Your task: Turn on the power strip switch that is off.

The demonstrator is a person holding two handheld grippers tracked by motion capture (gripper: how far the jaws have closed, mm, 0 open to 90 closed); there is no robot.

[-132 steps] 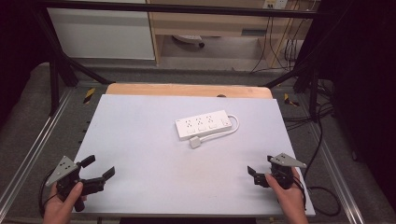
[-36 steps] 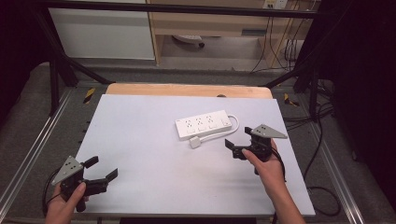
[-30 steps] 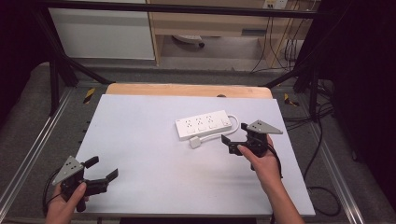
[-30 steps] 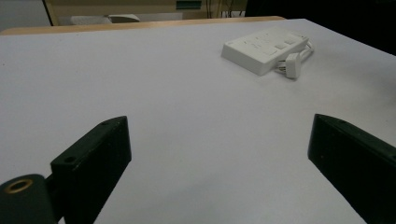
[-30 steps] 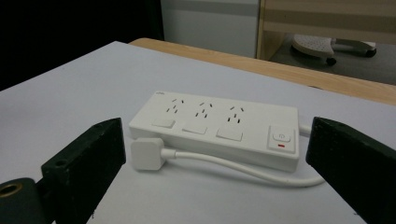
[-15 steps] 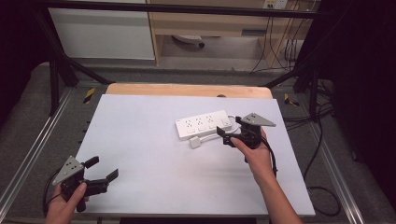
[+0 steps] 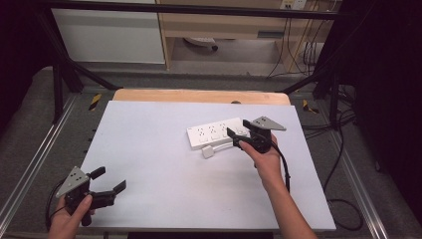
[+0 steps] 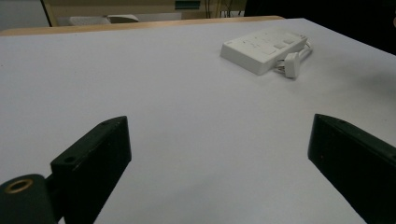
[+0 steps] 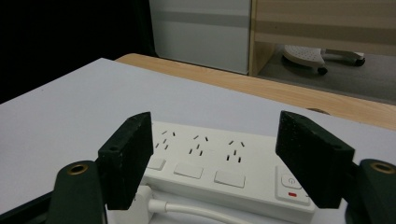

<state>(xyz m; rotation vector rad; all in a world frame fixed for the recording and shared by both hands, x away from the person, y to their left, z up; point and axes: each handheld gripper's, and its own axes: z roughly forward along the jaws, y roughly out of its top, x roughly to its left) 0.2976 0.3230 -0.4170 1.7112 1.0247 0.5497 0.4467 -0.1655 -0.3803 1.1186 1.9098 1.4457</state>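
While left gripper (image 7: 110, 190) waits at near corner, jaws apart, right gripper (image 7: 234, 136) straddles power strip (image 7: 217, 133), jaws just narrowing, not yet pressing, lined up for grasp beside plug (image 7: 208, 152).

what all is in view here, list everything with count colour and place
power strip: one, white, right of the table's middle, between the right gripper's jaws in the right gripper view
plug: one, white, on its cable just in front of the strip
table: one, pale grey top with a wooden far edge
cabinet: one, white, behind the table
left gripper: one, black, near left corner, jaws open over bare table
right gripper: one, black, at the strip's right end, jaws have just been closing, not yet pressing
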